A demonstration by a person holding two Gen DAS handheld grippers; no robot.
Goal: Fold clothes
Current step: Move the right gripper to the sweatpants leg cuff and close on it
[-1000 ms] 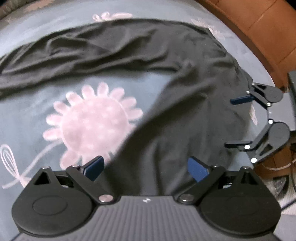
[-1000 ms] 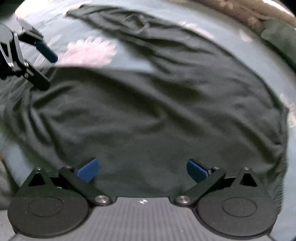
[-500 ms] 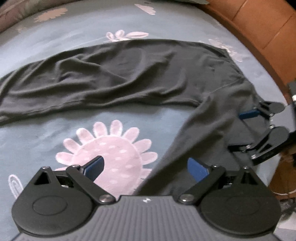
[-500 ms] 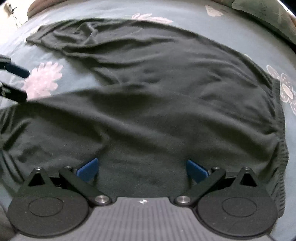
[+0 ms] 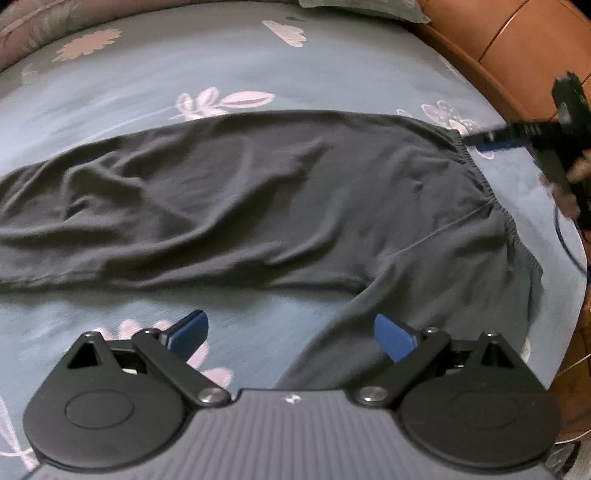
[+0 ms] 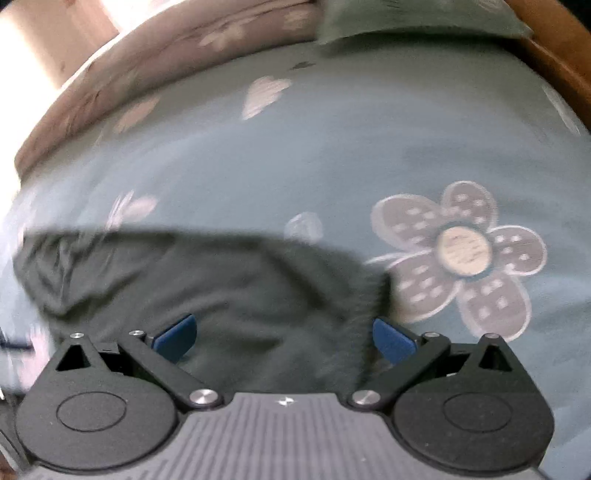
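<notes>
A pair of dark grey trousers (image 5: 258, 206) lies spread on the bed, one leg running left, the other coming toward the camera under my left gripper (image 5: 291, 334), which is open and holds nothing. The elastic waistband (image 5: 491, 199) is at the right. In the left wrist view my right gripper (image 5: 495, 140) shows blurred at the waistband's far corner, held by a hand (image 5: 576, 173). In the right wrist view the right gripper (image 6: 282, 338) is open, and the waistband corner (image 6: 369, 306) lies between its fingers near the right pad (image 6: 391, 339).
The bed carries a blue-grey sheet (image 5: 221, 62) with pink flowers (image 6: 461, 254). A brown floral quilt (image 6: 147, 59) and a green pillow (image 6: 406, 18) lie at the far side. A wooden bed frame (image 5: 509, 40) runs along the right edge.
Both grippers drew back and tilted up. The right gripper swung from over the trouser seat to the far corner of the waistband. Both stayed open.
</notes>
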